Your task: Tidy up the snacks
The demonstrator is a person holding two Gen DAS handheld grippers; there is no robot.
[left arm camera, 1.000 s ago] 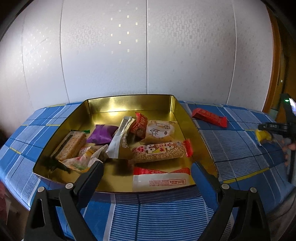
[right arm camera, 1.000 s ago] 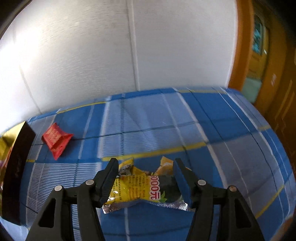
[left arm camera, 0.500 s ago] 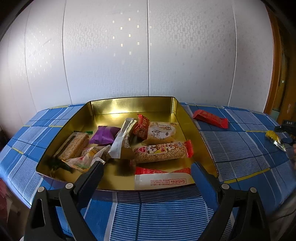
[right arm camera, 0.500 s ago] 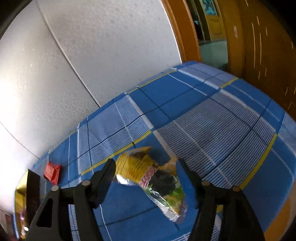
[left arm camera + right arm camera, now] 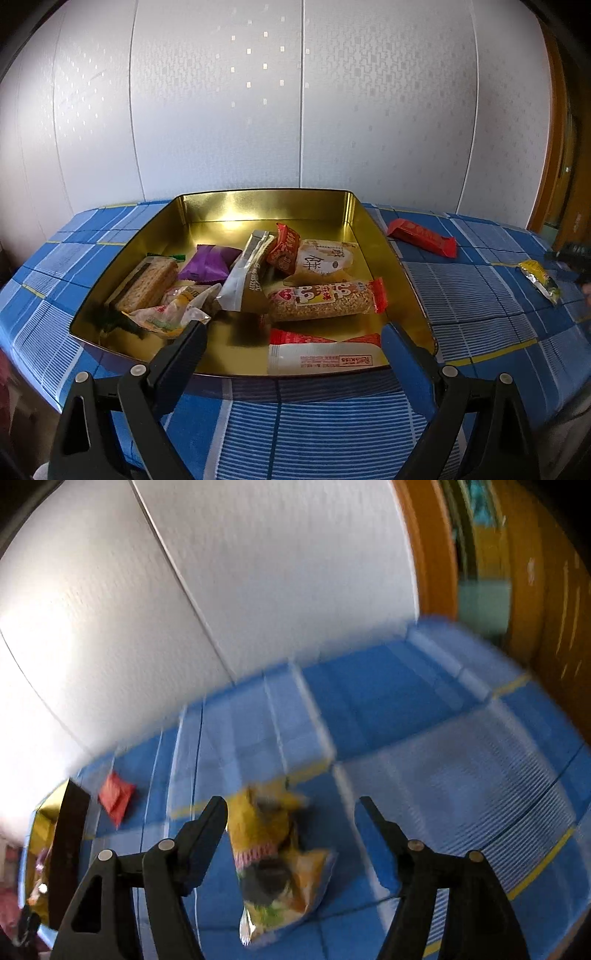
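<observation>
Gold-coloured metal made up the shallow tray (image 5: 354,206) that sat on the blue checked cloth of the surface (image 5: 480,306), with the left tongs (image 5: 291,341) hanging just in front of its near rim, spread wide and empty. Held there, facing the load, they seemed to be standing by rather than reaching. Most of the snacks already lay inside the tray: a cracker pack (image 5: 147,282) at the left, a purple packet (image 5: 208,263) beside it, a silver sachet (image 5: 242,282) leaning across the middle, a puffed-rice bar (image 5: 321,301) lying crosswise, and a white-and-red wrapper (image 5: 325,356) along the near wall. A red bar (image 5: 421,237) remained outside, on the cloth just right of the tray's far corner.

Further right lay the yellow snack packet (image 5: 275,856), flat on the cloth and well apart from the tray. The right tongs (image 5: 291,812) were poised around it with a finger on either side, spread wide and not pressing it, though that view was smeared by motion and contact with the left finger (image 5: 207,827) could not be ruled out. Straddling the packet lengthwise looked like a line-up for pinching its narrower width. Judged from the layout, two pieces were left to bring in, and the crinkly, slack wrapper would probably sag or slip unless it was pinched near its middle.
</observation>
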